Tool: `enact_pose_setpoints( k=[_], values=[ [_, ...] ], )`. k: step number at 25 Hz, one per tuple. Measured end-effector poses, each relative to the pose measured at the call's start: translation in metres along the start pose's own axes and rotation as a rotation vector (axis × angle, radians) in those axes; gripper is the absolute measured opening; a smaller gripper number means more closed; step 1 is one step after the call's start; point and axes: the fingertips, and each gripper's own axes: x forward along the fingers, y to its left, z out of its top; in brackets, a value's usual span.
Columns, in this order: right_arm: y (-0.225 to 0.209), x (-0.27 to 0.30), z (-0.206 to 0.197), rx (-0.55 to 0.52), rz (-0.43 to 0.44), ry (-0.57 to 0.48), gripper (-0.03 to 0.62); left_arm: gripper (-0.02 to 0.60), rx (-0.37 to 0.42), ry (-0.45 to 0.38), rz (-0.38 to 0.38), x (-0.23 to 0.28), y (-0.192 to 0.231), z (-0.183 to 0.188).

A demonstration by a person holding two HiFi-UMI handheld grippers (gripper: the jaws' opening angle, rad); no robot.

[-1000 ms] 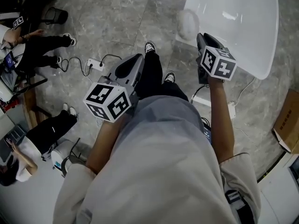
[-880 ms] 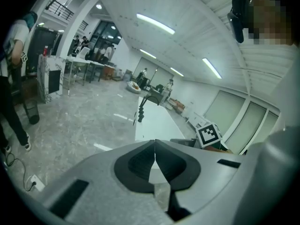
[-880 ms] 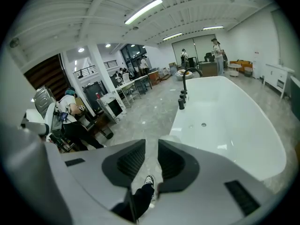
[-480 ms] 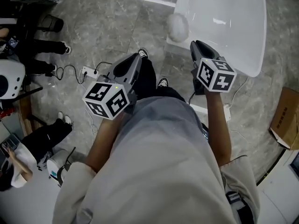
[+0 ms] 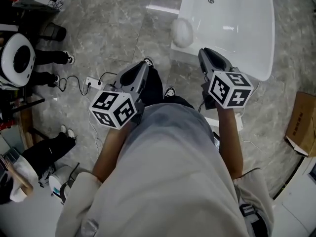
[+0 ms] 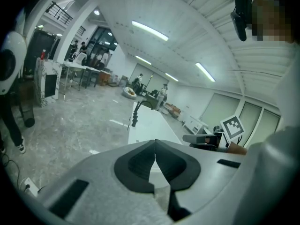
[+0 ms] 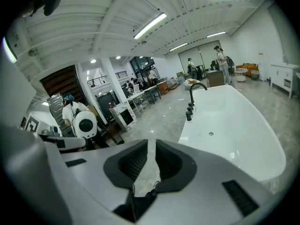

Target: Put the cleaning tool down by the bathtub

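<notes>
Grey marble floor (image 5: pixel 113 19) fills more of the head view's left than a second ago. The whole scene has swung, bringing a round white device (image 5: pixel 17 58) in at the far left edge. A power strip (image 5: pixel 91 81) and its cable lie just ahead of the left gripper (image 5: pixel 142 67), whose tongs are pressed together on nothing.

Next comes the cleaning tool (image 5: pixel 181 32), a pale fluffy ball against the left rim of the bathtub (image 5: pixel 247 48), apart from both grippers. Whether it rests on the floor or on the rim I cannot tell. It keeps its place by the tub while everything drifts leftward.

The right gripper (image 5: pixel 206 54) hangs at the tub's near end. Its tongs are narrow and closing with nothing between them, having stood wider a second ago. I judge the tool already set down and the task about finished.

Open floor lies left of the tub. The cable, the person's shoes (image 5: pixel 170 90) and a cardboard box (image 5: pixel 302 125) at far right hem in a retreat.
</notes>
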Motion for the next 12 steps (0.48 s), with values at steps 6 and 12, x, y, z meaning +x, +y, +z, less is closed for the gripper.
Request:
enact_pose_setpoints(
  k=[6,12],
  values=[
    [0.005,-0.023,-0.007,-0.019,-0.006,0.005,0.04,0.009,0.009,-0.008,-0.004,-0.005,-0.008,-0.004],
    [0.01,-0.045,-0.014,-0.008,-0.025,-0.027,0.025,0.009,0.0,-0.011,-0.011,-0.014,-0.013,-0.013]
  ],
)
